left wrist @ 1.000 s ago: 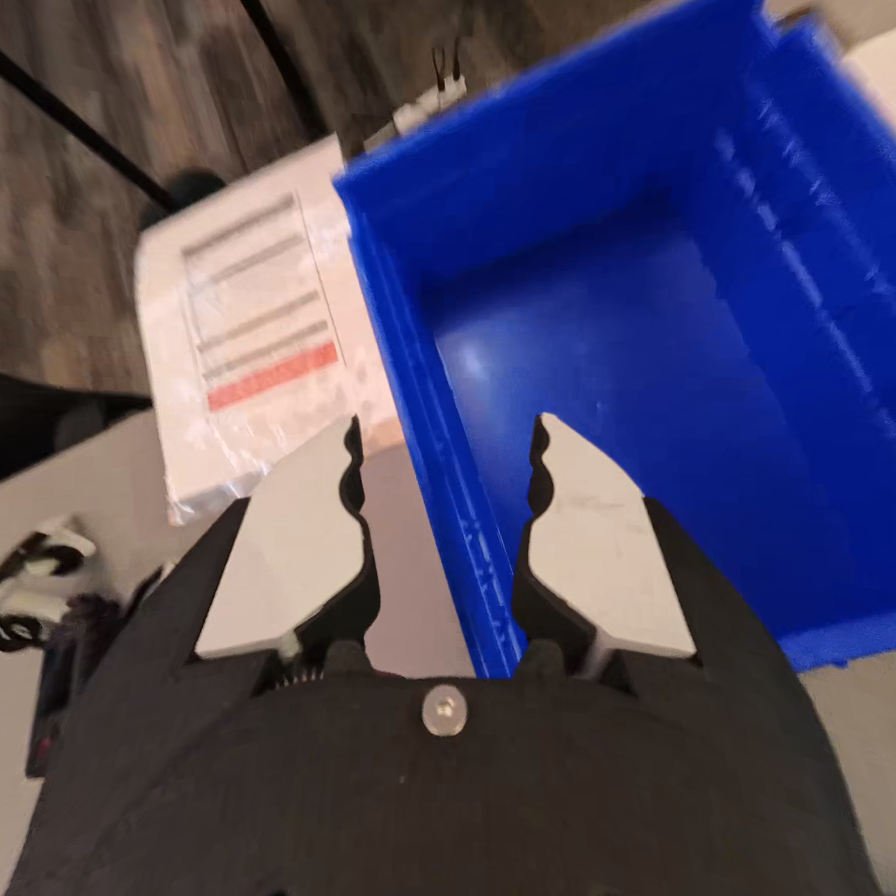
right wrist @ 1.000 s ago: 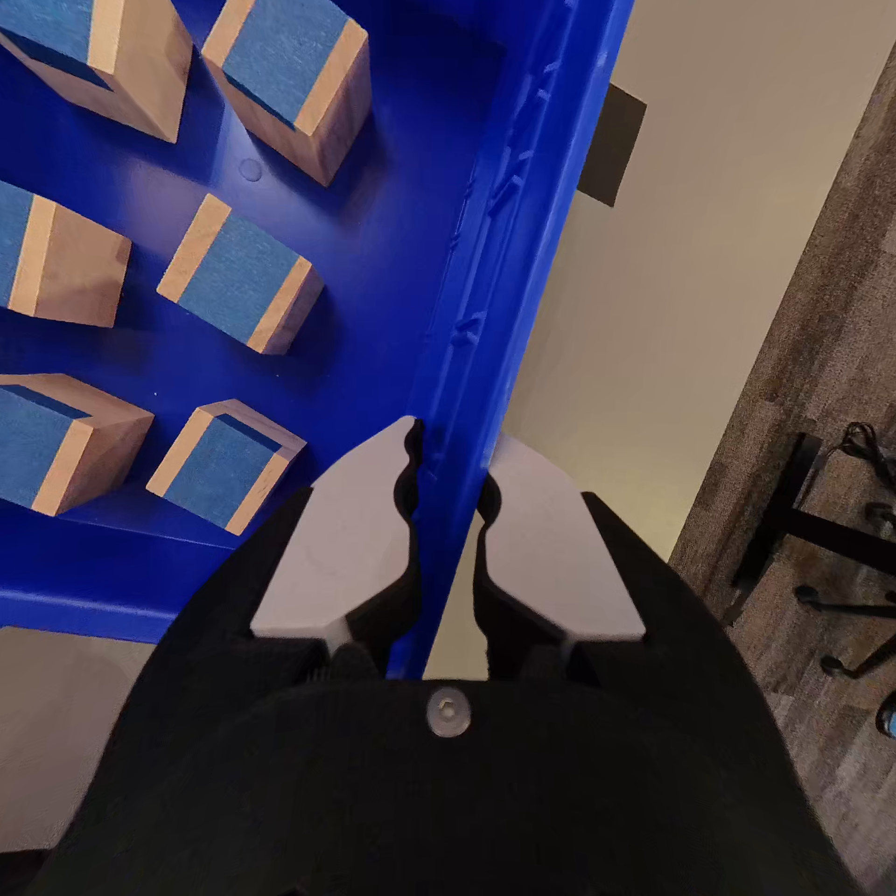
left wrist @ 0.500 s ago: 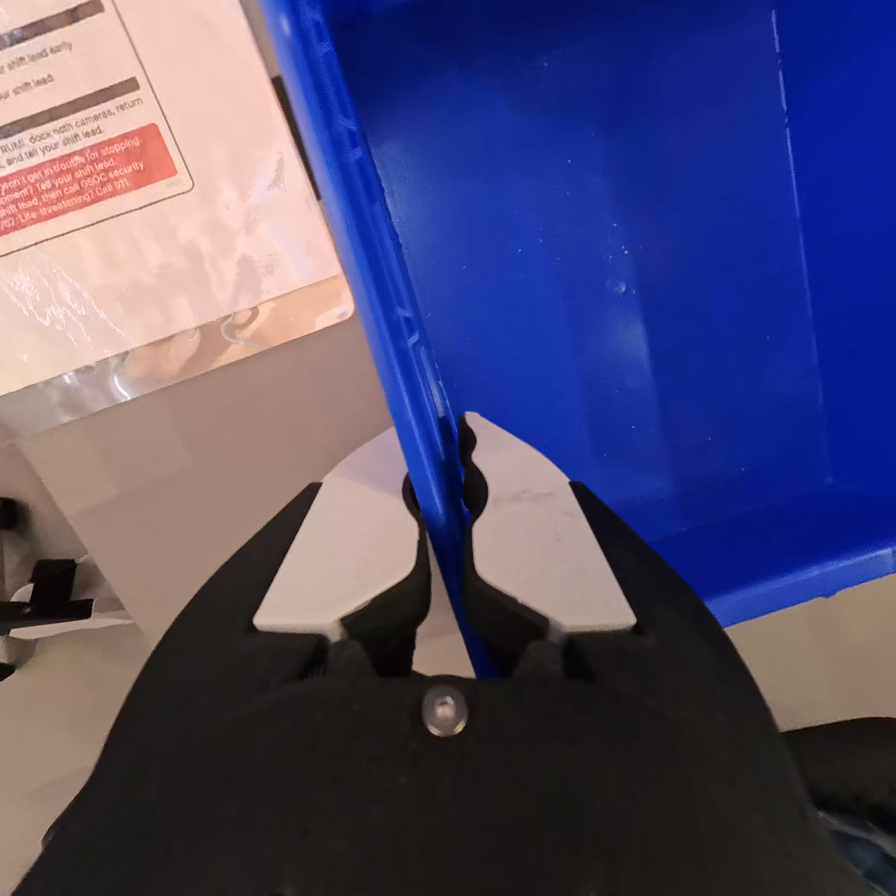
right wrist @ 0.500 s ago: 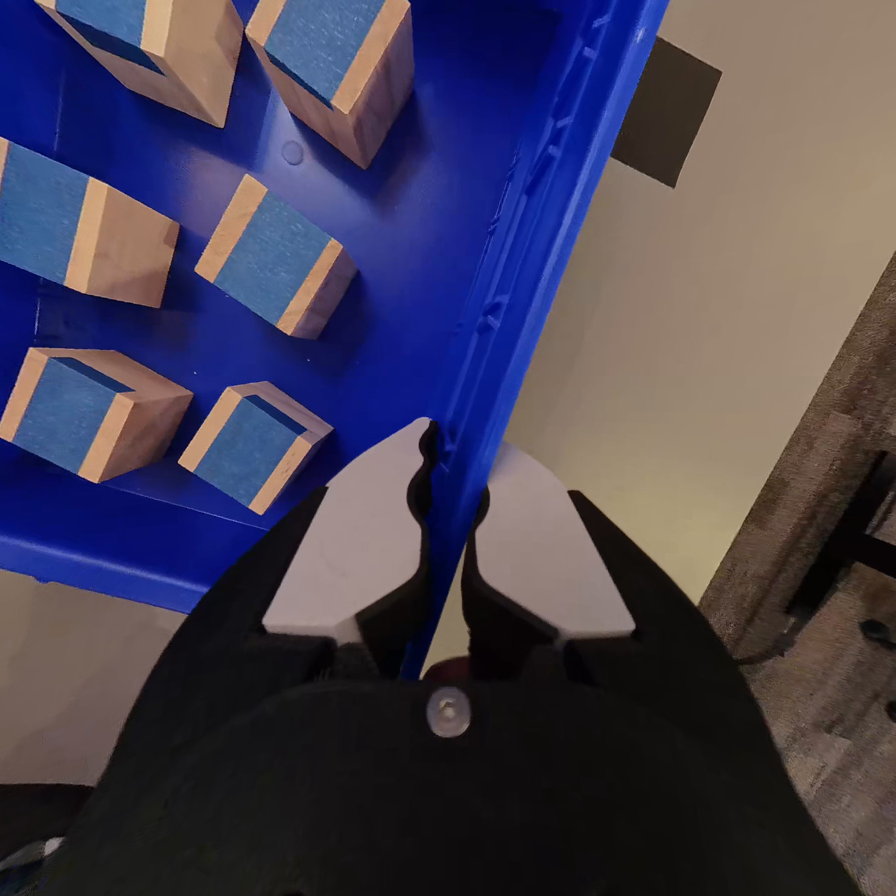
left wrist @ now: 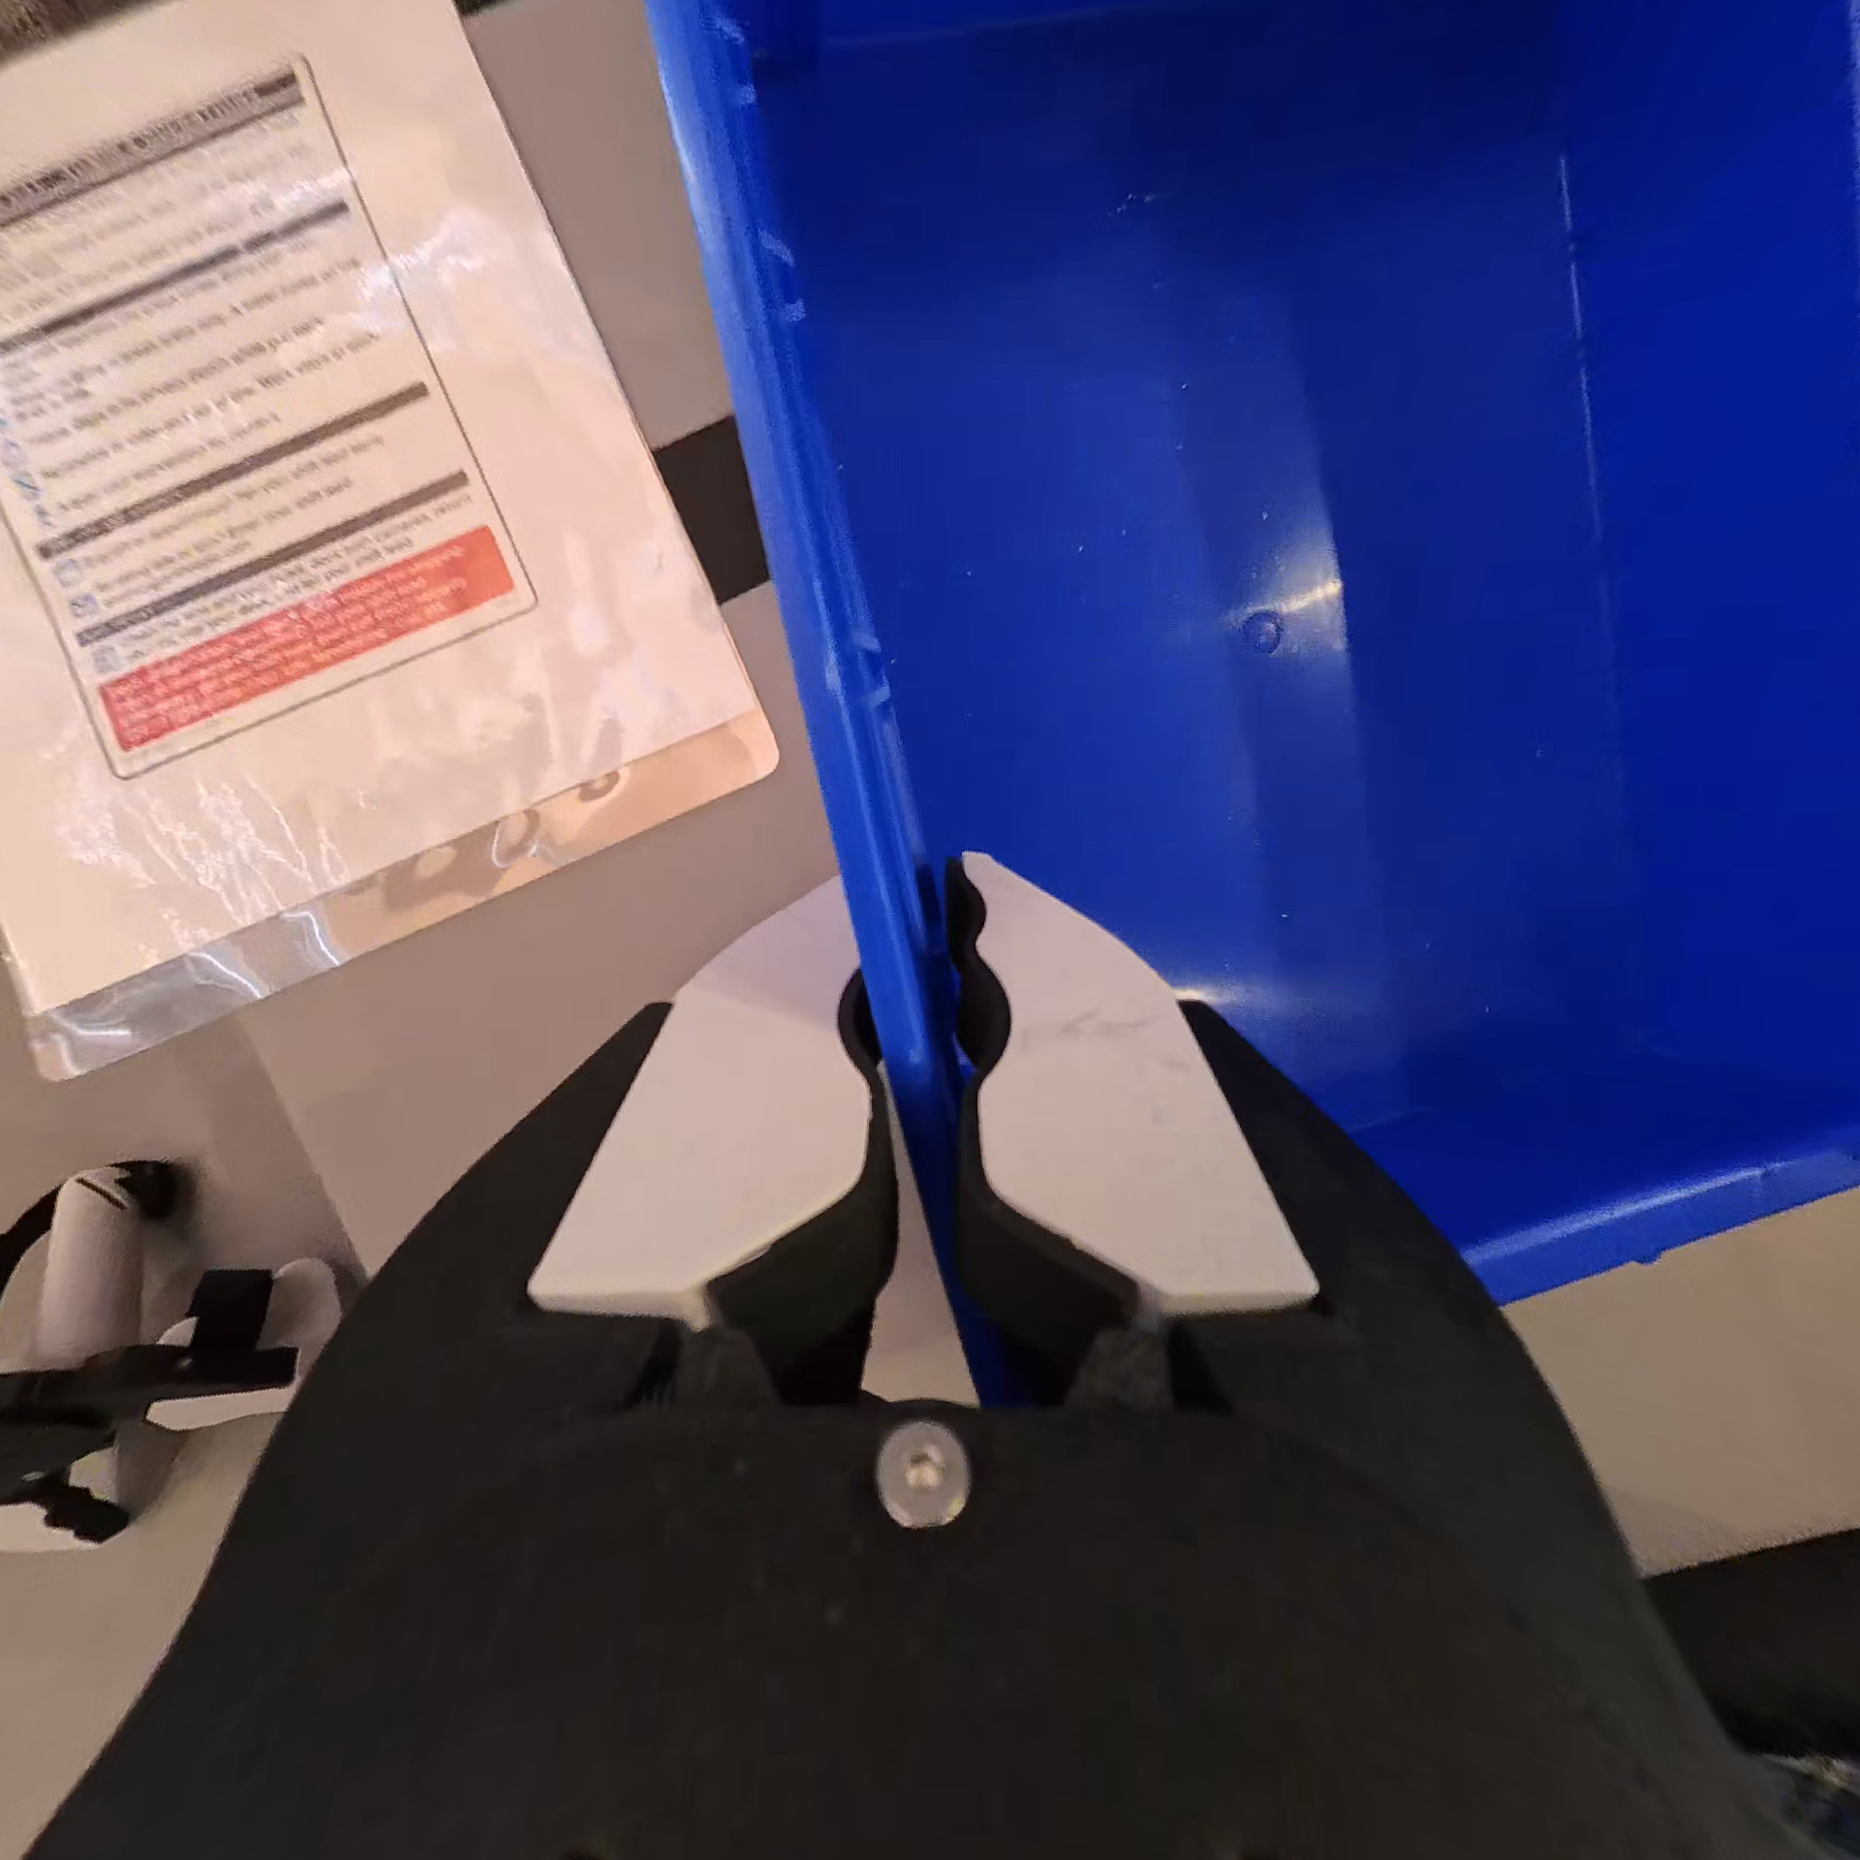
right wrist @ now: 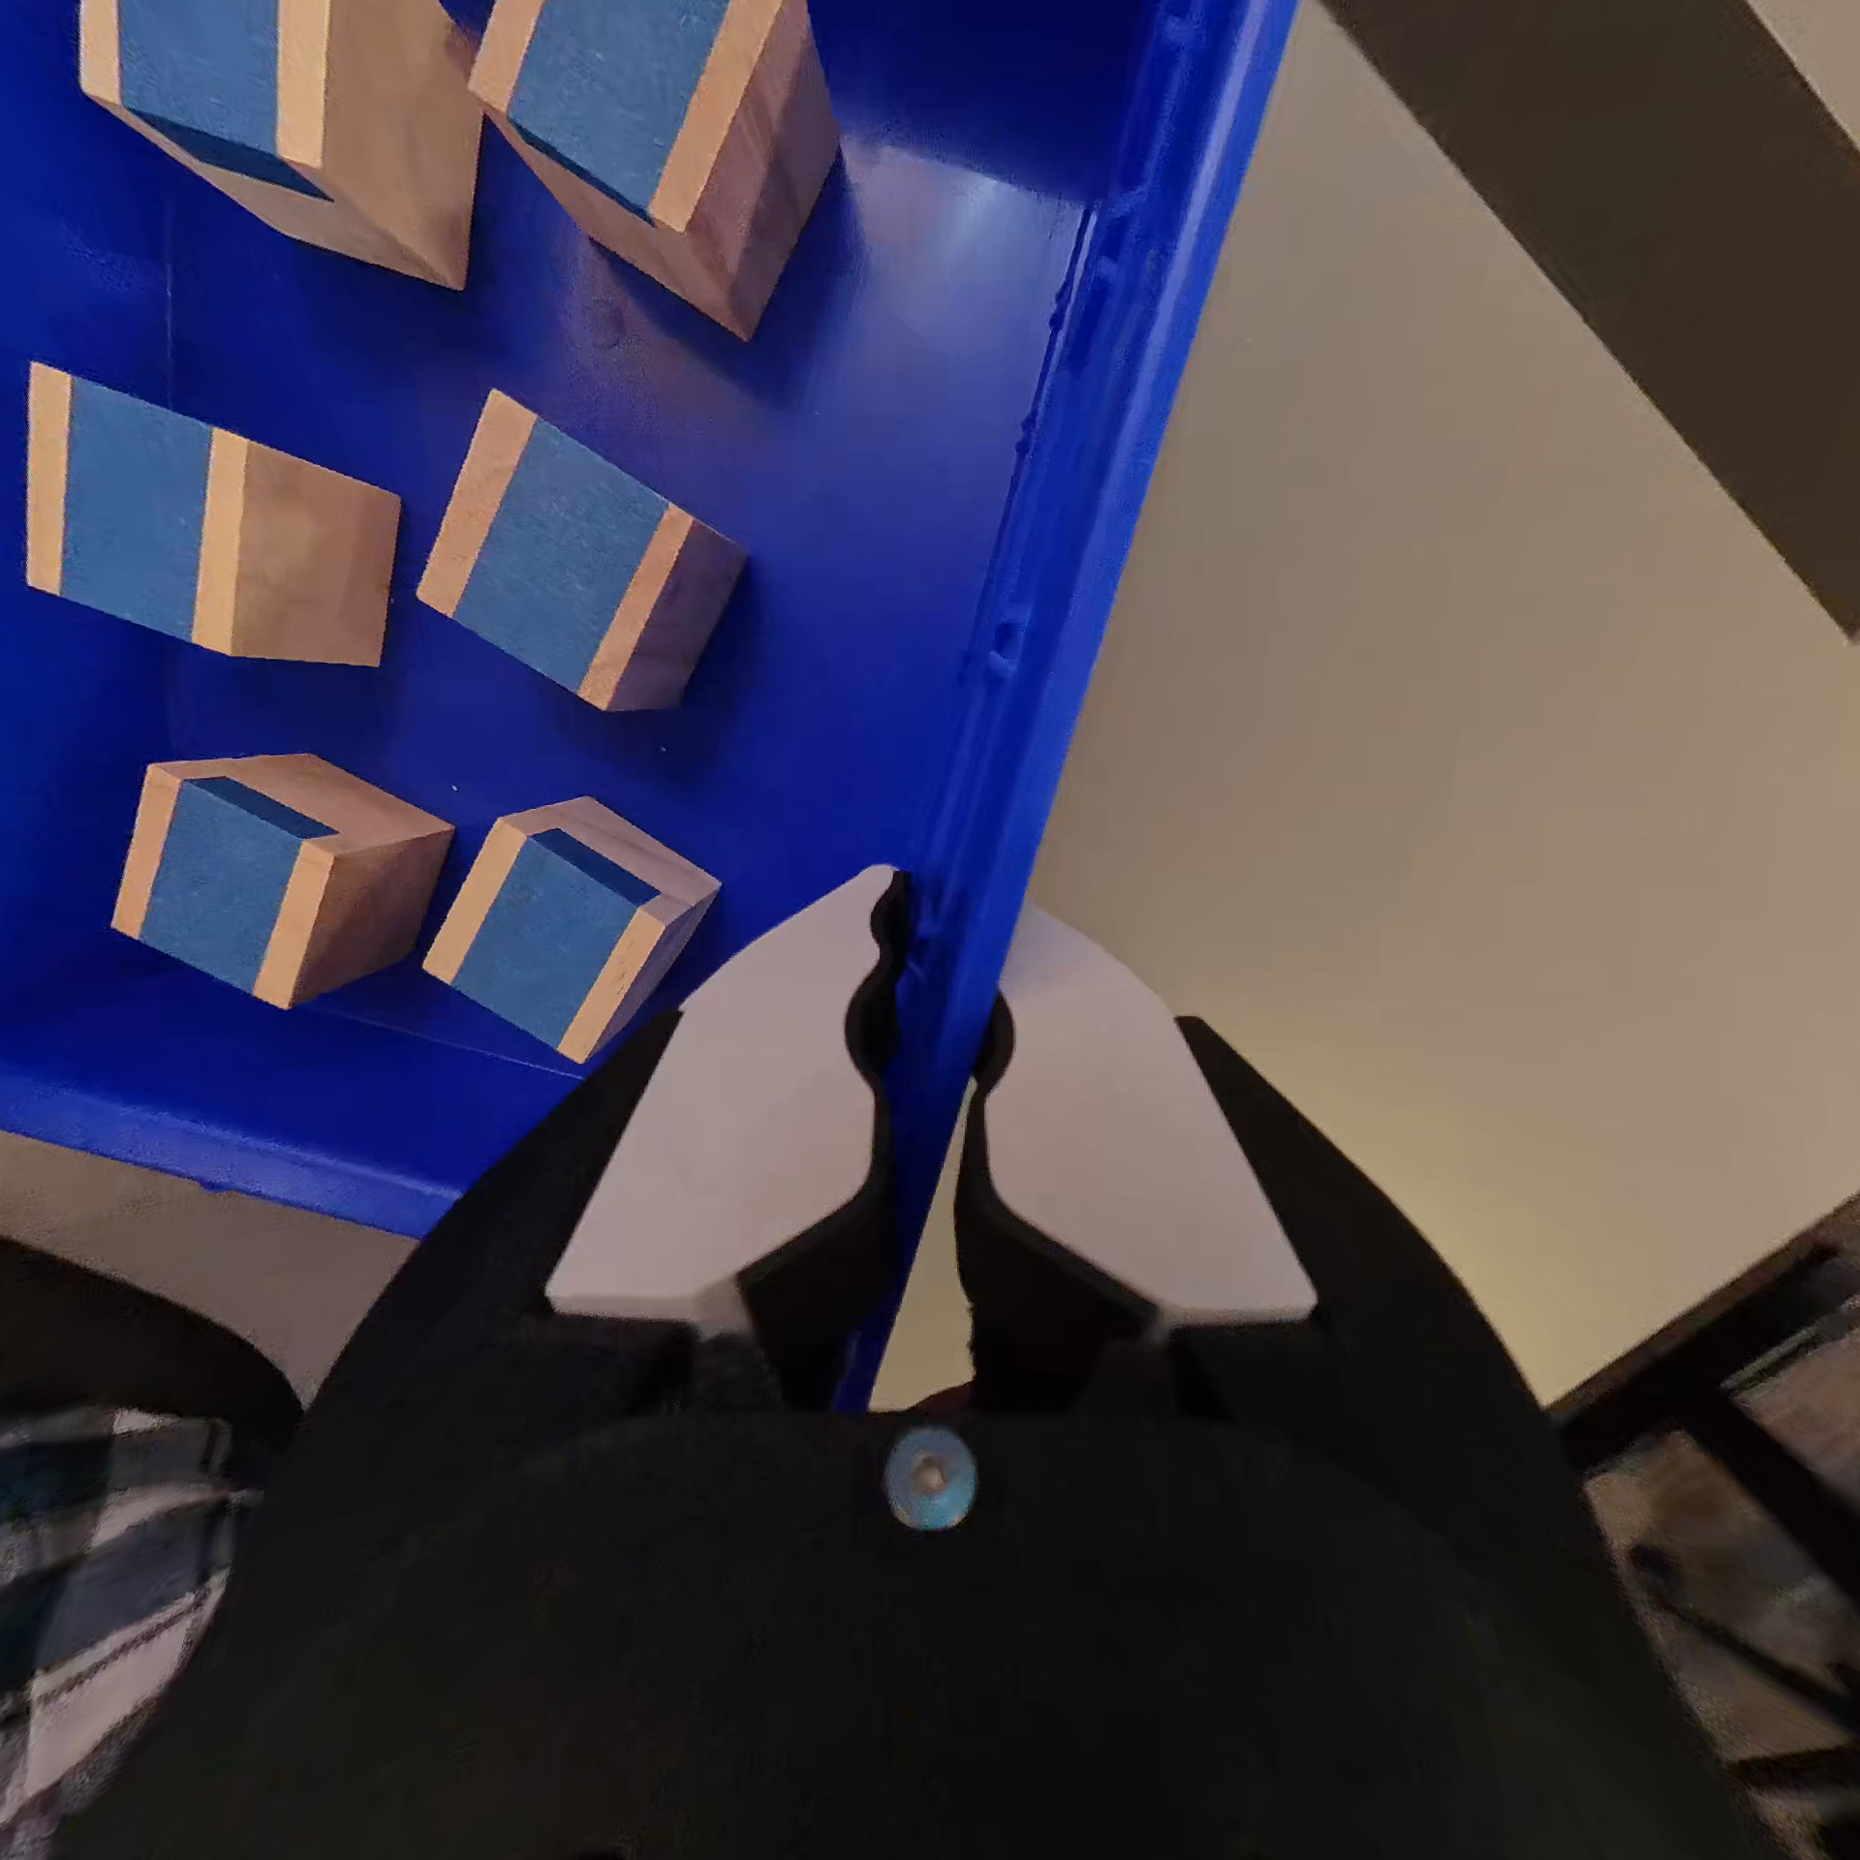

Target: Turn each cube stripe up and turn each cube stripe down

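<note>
A blue plastic bin (left wrist: 1258,503) stands on a light table. My left gripper (left wrist: 911,966) is shut on the bin's left wall (left wrist: 805,503), one pad outside and one inside. My right gripper (right wrist: 941,966) is shut on the bin's right wall (right wrist: 1097,423) in the same way. In the right wrist view several wooden cubes lie on the bin floor (right wrist: 835,564), each with a blue stripe facing up; the nearest cube (right wrist: 564,931) sits just left of my inner finger (right wrist: 775,1087), another (right wrist: 574,549) lies behind it. The floor part in the left wrist view holds no cubes.
A laminated sheet with print and a red band (left wrist: 272,483) lies on the table left of the bin. Black and white gear (left wrist: 111,1339) lies at the table's left edge. A dark strip (right wrist: 1610,252) crosses the table right of the bin. Dark floor (right wrist: 1731,1510) shows beyond the table edge.
A second ago my left gripper was open astride the left wall; it closed on it. My right gripper tightened on the right wall. Both views have since shifted, the bin appearing nearer in the right view.
</note>
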The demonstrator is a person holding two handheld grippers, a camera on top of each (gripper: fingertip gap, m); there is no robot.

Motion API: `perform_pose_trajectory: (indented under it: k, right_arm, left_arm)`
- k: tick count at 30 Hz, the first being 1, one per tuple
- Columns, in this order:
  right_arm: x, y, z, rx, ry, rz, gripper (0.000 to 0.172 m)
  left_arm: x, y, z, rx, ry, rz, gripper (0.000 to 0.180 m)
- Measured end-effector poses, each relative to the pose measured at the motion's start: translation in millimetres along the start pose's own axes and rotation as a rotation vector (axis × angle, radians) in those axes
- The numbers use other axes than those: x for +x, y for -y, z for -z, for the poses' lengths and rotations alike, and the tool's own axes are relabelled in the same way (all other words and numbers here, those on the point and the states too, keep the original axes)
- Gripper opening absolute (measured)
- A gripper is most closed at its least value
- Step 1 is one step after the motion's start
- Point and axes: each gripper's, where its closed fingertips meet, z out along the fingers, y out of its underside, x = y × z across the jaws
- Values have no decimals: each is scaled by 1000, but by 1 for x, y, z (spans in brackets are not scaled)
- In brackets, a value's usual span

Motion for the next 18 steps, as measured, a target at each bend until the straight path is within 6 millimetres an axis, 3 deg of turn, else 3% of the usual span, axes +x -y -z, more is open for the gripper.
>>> perform_pose_trajectory:
  k: [1, 9, 18]
  right_arm:
    - [-6, 2, -1, 0, 13, 43, 8]
    - [-60, 26, -12, -34, 110, 286, 7]
    - [-139, 75, -33, -52, 186, 510, 7]
  left_arm:
    - [0, 3, 4, 17, 2, 1, 7]
    - [-9, 23, 43, 199, 48, 17, 7]
    - [-21, 40, 85, 405, 98, 59, 7]
